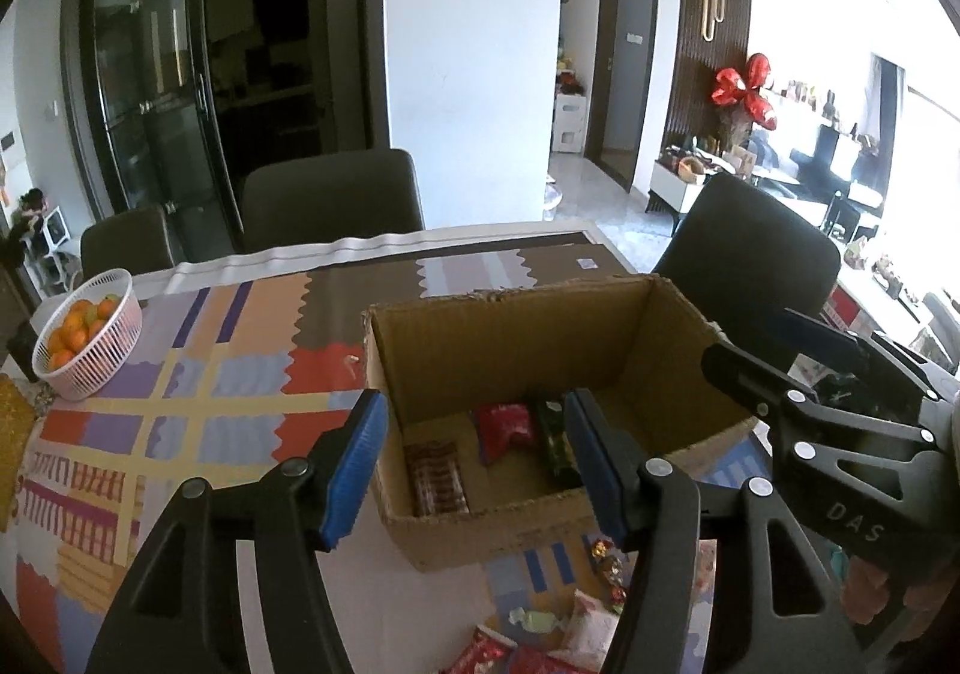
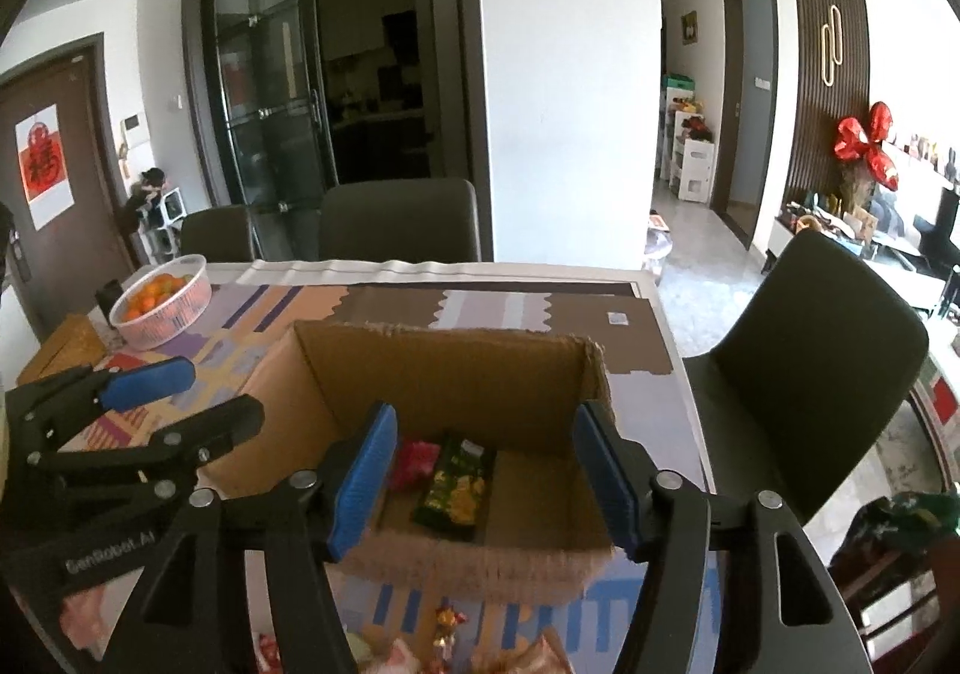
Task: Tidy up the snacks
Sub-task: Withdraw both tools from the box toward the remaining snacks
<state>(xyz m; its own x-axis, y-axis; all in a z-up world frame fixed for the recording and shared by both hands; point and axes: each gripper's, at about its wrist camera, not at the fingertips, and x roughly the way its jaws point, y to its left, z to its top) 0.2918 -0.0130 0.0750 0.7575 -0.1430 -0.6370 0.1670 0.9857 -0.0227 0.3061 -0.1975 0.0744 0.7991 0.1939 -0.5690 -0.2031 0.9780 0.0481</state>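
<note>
An open cardboard box [image 1: 510,326] stands on the patterned tablecloth; it also shows in the right wrist view [image 2: 444,368]. Inside lie a brown striped bar [image 1: 437,479], a red packet [image 1: 505,428] and a dark green packet [image 2: 457,485]. My left gripper [image 1: 474,470] is open and empty above the box's near wall. My right gripper [image 2: 485,479] is open and empty over the box's near side. Loose snacks [image 1: 558,632] lie on the table in front of the box, and show blurred in the right wrist view [image 2: 444,638].
A white basket of oranges [image 1: 90,335] stands at the far left of the table [image 1: 198,434]. Dark chairs stand behind the table [image 1: 333,206] and at its right [image 2: 804,362]. The right gripper's body [image 1: 840,416] shows beside the box.
</note>
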